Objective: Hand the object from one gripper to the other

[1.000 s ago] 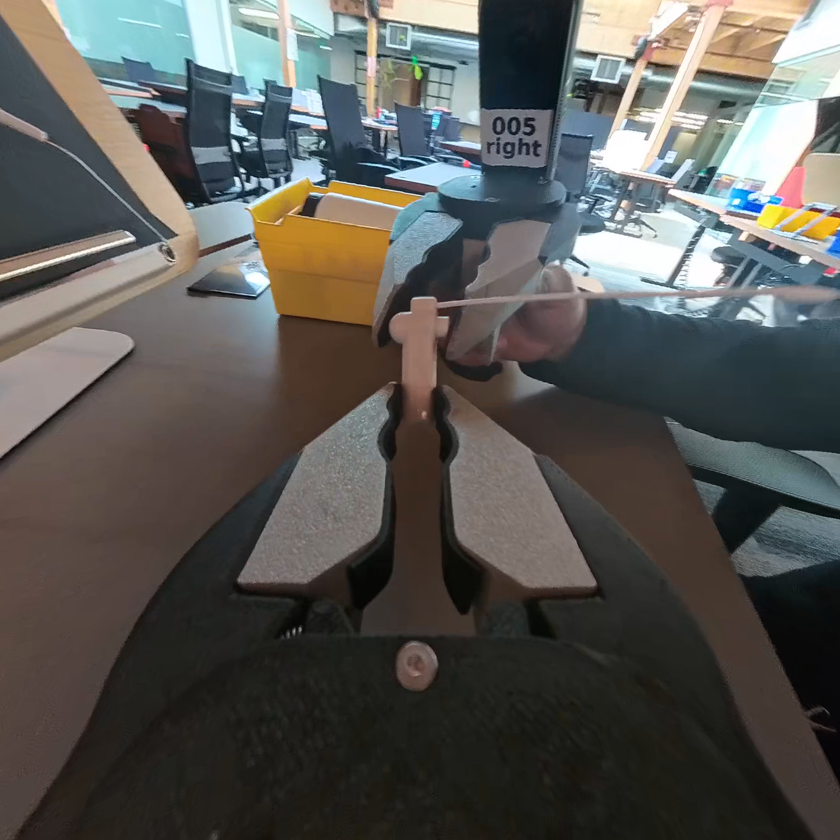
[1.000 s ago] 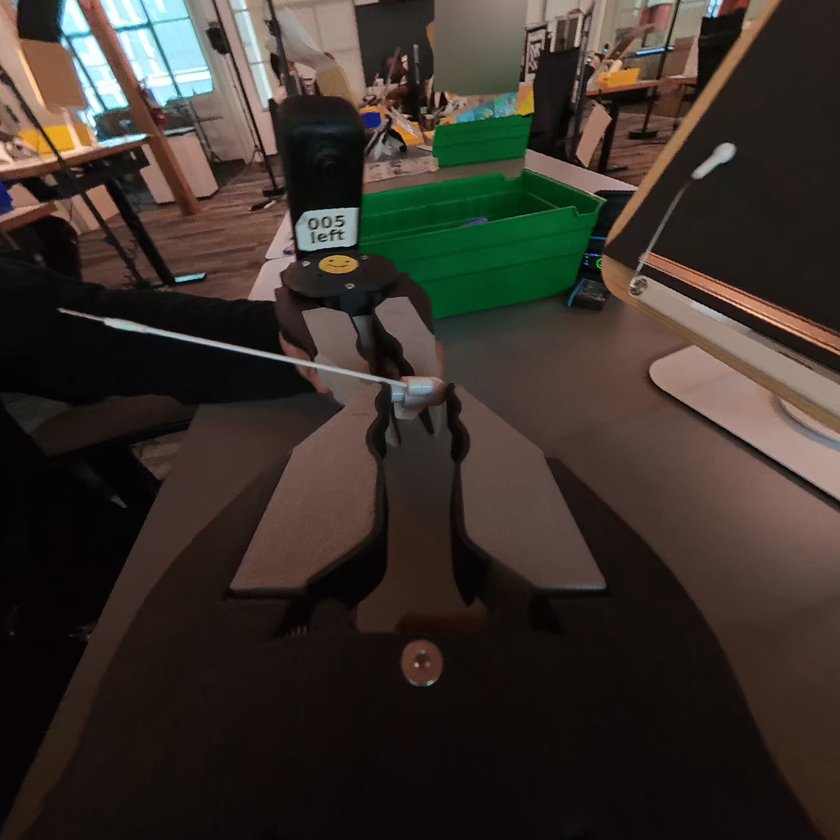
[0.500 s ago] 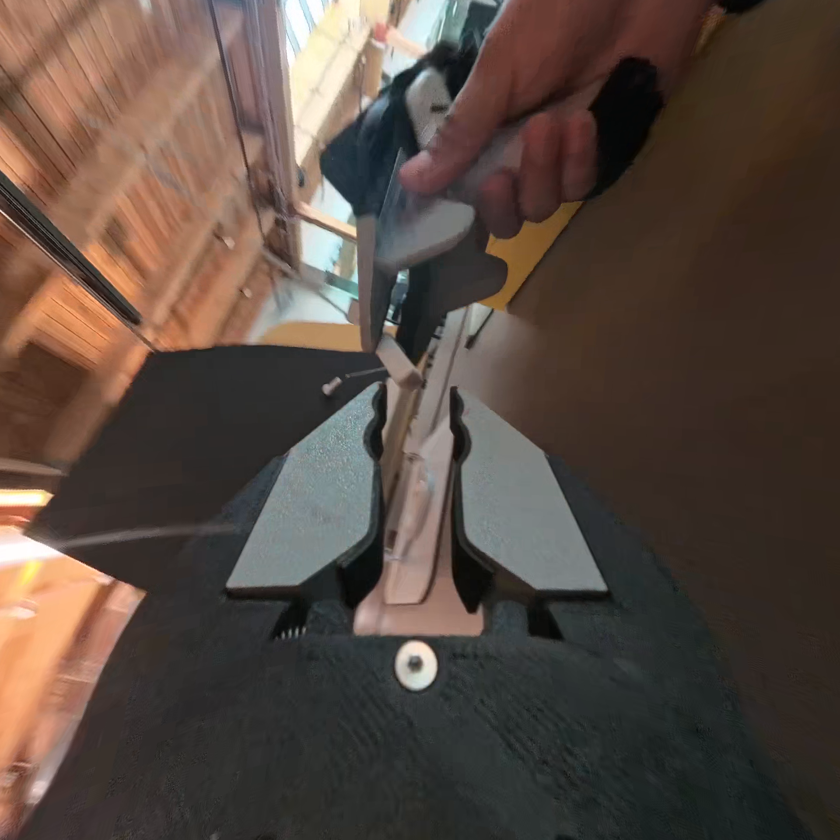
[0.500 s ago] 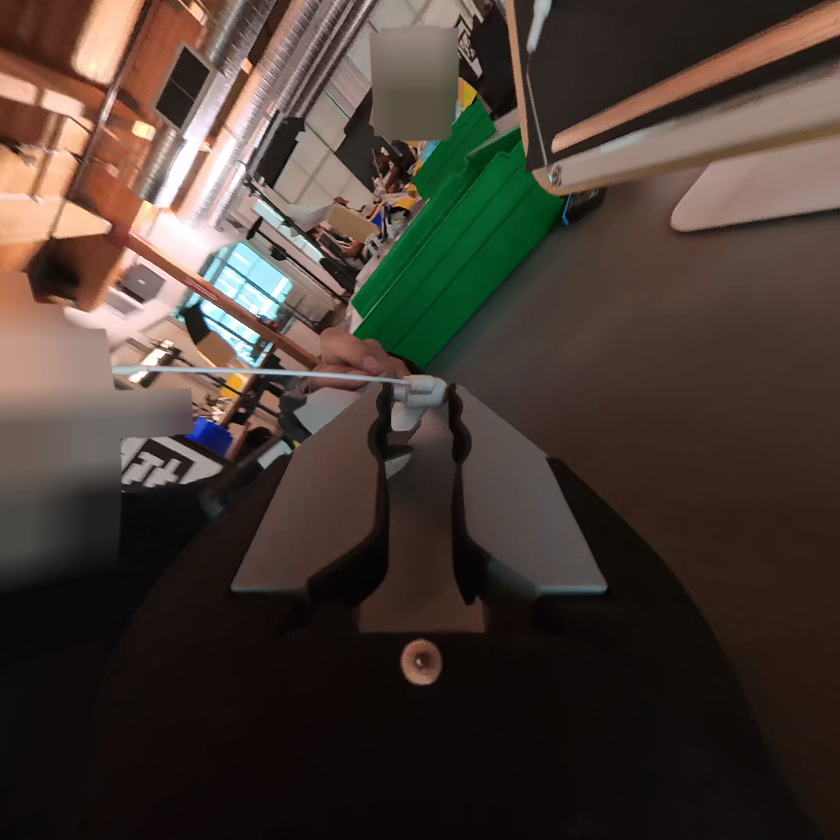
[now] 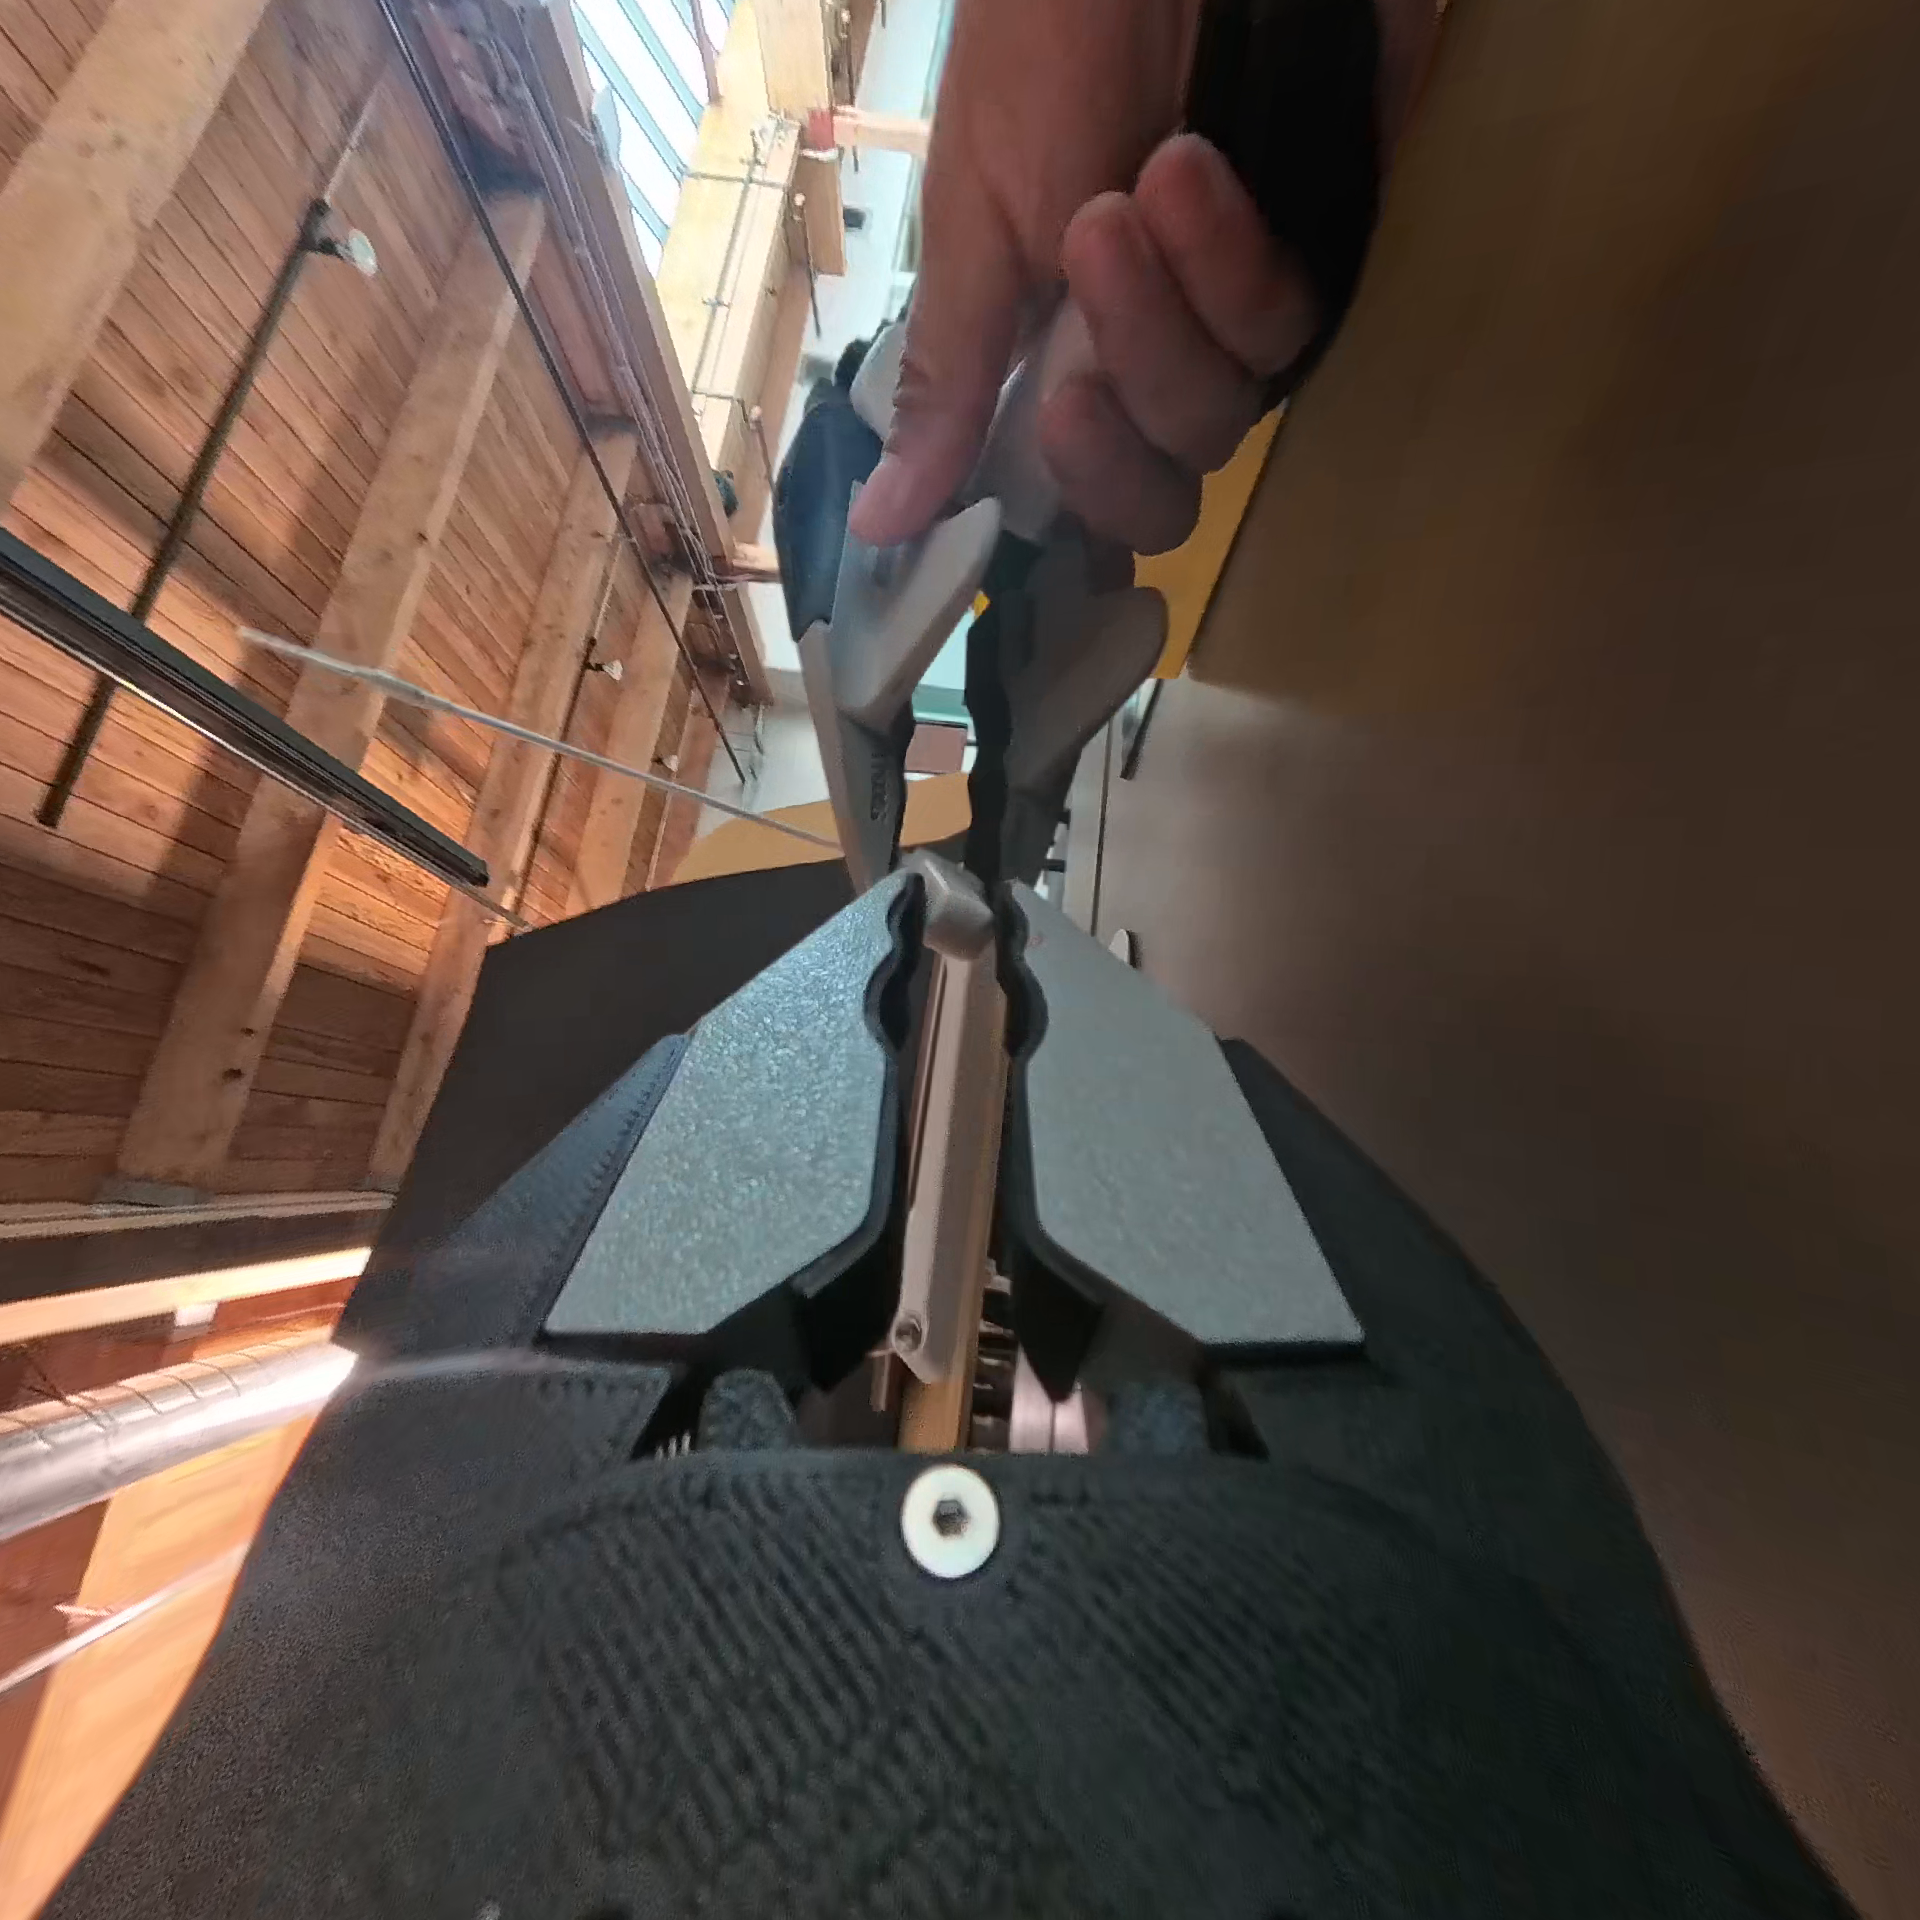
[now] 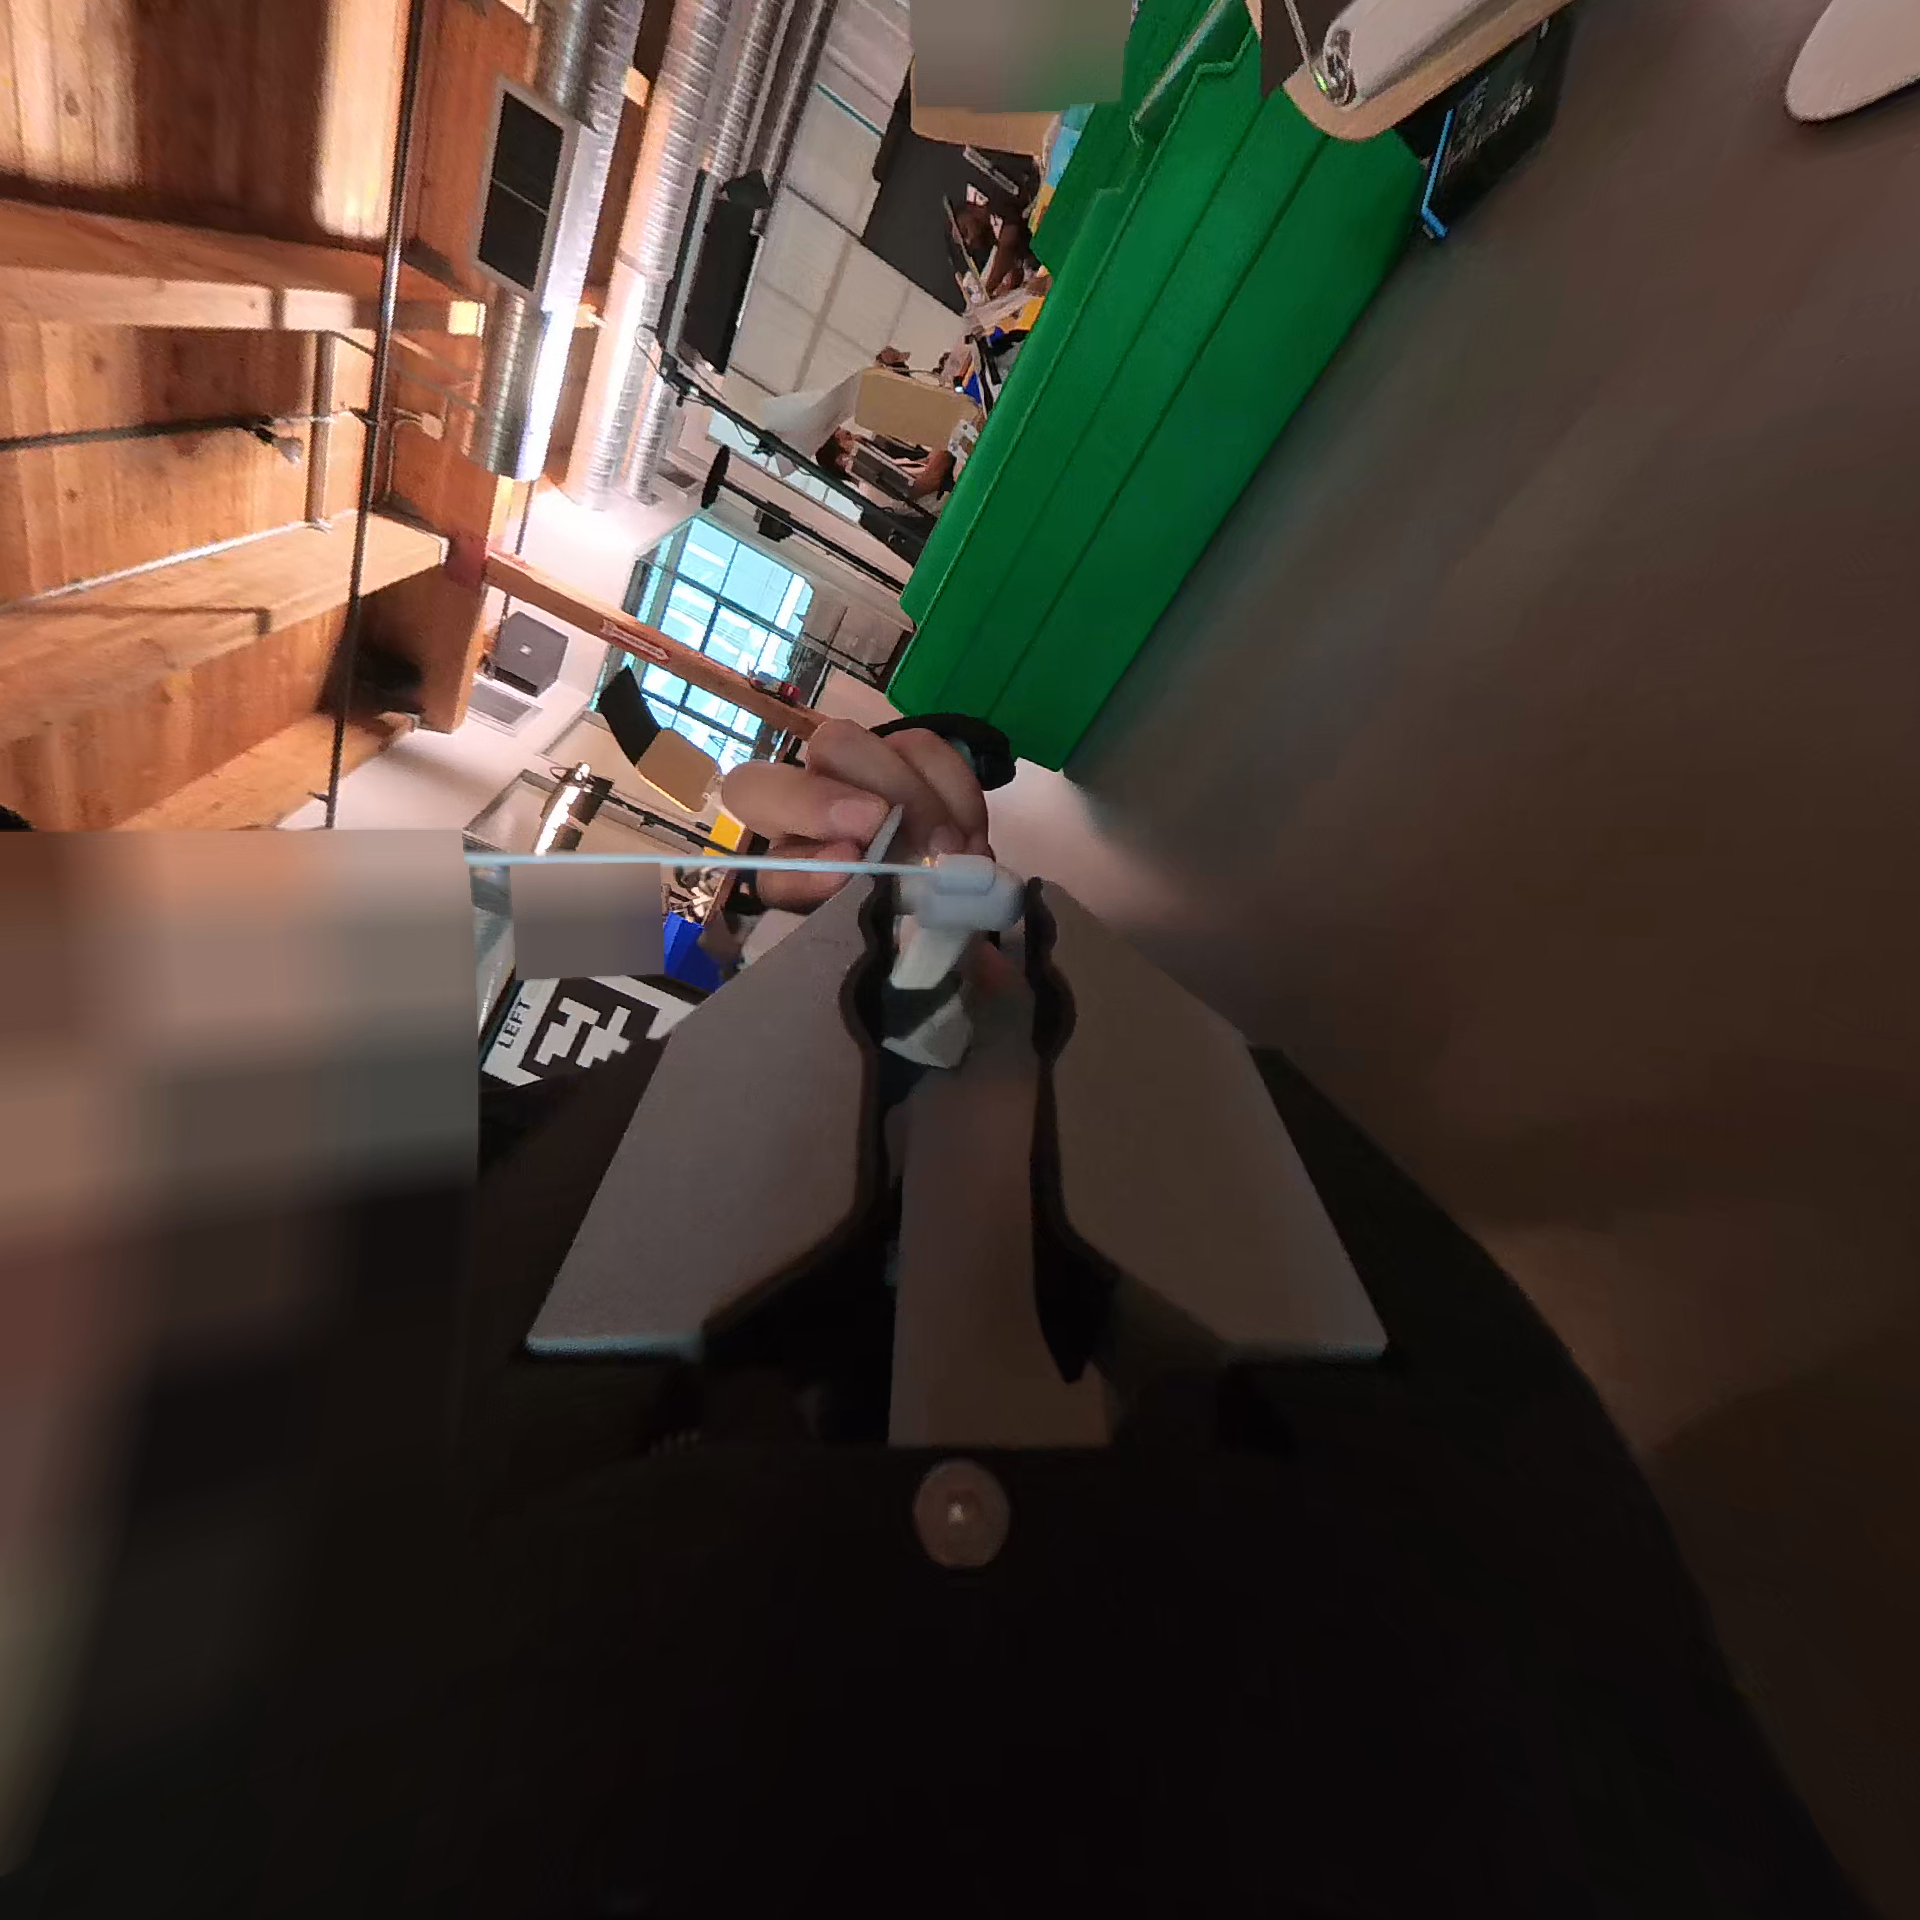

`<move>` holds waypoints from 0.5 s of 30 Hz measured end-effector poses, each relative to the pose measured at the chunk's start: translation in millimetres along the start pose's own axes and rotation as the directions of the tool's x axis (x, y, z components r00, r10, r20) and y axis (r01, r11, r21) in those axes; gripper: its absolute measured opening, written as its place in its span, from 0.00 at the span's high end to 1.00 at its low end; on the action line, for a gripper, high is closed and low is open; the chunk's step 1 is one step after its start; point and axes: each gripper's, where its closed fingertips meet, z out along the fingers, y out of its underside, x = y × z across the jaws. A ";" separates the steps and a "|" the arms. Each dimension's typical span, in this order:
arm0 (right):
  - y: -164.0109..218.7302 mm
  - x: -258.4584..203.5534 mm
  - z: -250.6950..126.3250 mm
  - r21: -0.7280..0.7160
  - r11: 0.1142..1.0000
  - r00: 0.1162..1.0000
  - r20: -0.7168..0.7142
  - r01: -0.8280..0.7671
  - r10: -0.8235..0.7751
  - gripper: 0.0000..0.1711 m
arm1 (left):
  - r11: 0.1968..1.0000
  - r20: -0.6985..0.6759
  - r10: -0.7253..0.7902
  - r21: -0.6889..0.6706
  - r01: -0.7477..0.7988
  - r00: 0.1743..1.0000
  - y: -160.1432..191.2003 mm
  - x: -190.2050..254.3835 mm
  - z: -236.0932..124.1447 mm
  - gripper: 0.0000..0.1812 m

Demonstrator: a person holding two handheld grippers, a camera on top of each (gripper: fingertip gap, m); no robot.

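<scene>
Two handheld tongs meet tip to tip above a dark tabletop (image 5: 1662, 935), both cameras rolled sideways so that the timber ceiling (image 5: 260, 520) fills the left of each view. The left tongs (image 5: 951, 914) are nearly closed, their grey fingers (image 5: 769, 1132) pinching the small white T-shaped head of the object (image 5: 956, 914), a plastic fitting with a long thin wire (image 5: 540, 732) running off to the left. From the right wrist view, the right tongs (image 6: 951, 920) are likewise narrowed onto the same white piece (image 6: 961, 899), its stem lying in the gap between the fingers and the wire (image 6: 675, 862) stretching level to the left. A bare hand (image 5: 1081, 312) grips the right tongs (image 5: 935, 810), whose tips touch the object's head. Green bins (image 6: 1122, 416) stand on the tabletop behind
</scene>
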 end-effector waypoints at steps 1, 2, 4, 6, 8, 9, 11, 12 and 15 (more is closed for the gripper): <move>-1.0 -1.2 -0.8 0.004 1.000 1.000 0.005 0.016 -0.016 0.87 | 1.000 0.003 -0.024 -0.009 0.024 1.000 1.9 -2.9 0.4 0.94; -2.4 -3.7 -1.4 0.011 0.999 0.999 0.016 0.034 -0.034 0.87 | 0.998 0.009 -0.057 -0.012 0.058 0.998 3.2 -6.7 0.2 0.94; -4.8 -9.6 -2.5 0.025 0.998 0.997 0.036 0.065 -0.066 0.89 | 0.987 0.018 -0.158 0.006 0.158 0.987 3.3 -15.5 -2.0 0.94; -4.2 -16.2 -1.5 0.022 0.994 0.993 0.058 0.103 -0.104 0.89 | 0.963 0.000 -0.265 0.044 0.264 0.964 0.3 -21.7 -5.6 0.94; -4.2 -22.5 -0.8 0.031 0.990 0.987 0.083 0.137 -0.139 0.88 | 0.922 -0.017 -0.377 0.089 0.377 0.926 -3.6 -28.2 -8.6 0.94; -4.4 -23.9 -1.0 0.034 0.988 0.984 0.086 0.153 -0.155 0.86 | 0.898 -0.019 -0.428 0.108 0.427 0.904 -4.4 -32.6 -9.6 0.94; -4.6 -29.5 -2.2 0.040 0.980 0.974 0.108 0.195 -0.198 0.81 | 0.856 -0.017 -0.501 0.139 0.499 0.865 -4.6 -41.6 -11.6 0.95; -5.2 -33.9 -3.2 0.049 0.975 0.967 0.126 0.218 -0.222 0.79 | 0.832 -0.013 -0.538 0.155 0.533 0.843 -4.1 -46.6 -12.9 0.95; -6.7 -47.0 -5.2 0.080 0.955 0.942 0.160 0.284 -0.294 0.79 | 0.713 -0.111 -0.661 0.214 0.667 0.742 -10.4 -51.8 -17.7 0.94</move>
